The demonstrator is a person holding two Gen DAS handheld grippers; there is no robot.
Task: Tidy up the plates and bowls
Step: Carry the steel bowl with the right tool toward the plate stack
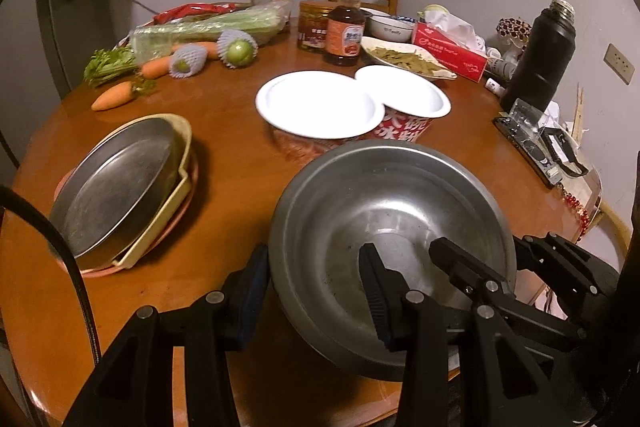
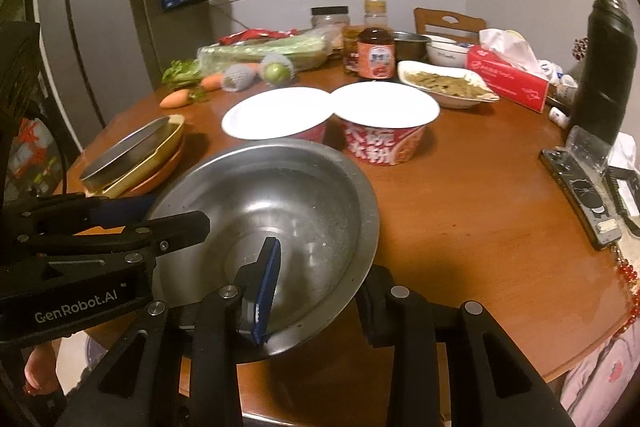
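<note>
A large steel bowl (image 1: 400, 195) (image 2: 288, 187) hangs just above the near side of the round wooden table (image 1: 224, 163), gripped at two spots on its rim. My left gripper (image 1: 312, 295) (image 2: 156, 215) is shut on the bowl's left rim, one finger inside and one outside. My right gripper (image 2: 320, 299) (image 1: 508, 255) is shut on the near right rim in the same way. To the left, a steel plate (image 1: 116, 187) (image 2: 128, 143) lies tilted on a yellow dish atop a pink plate. Two white-lined paper bowls (image 1: 320, 103) (image 2: 384, 107) stand just behind.
Farther back are a dish of food (image 1: 404, 59), a white bowl (image 1: 390, 27), a sauce bottle (image 1: 344, 35), jars, a red tissue box (image 1: 448, 53), carrots (image 1: 112, 97) and celery. A black flask (image 1: 540, 59) and a phone (image 2: 580, 195) sit at the right edge. A fridge (image 2: 96, 39) stands left.
</note>
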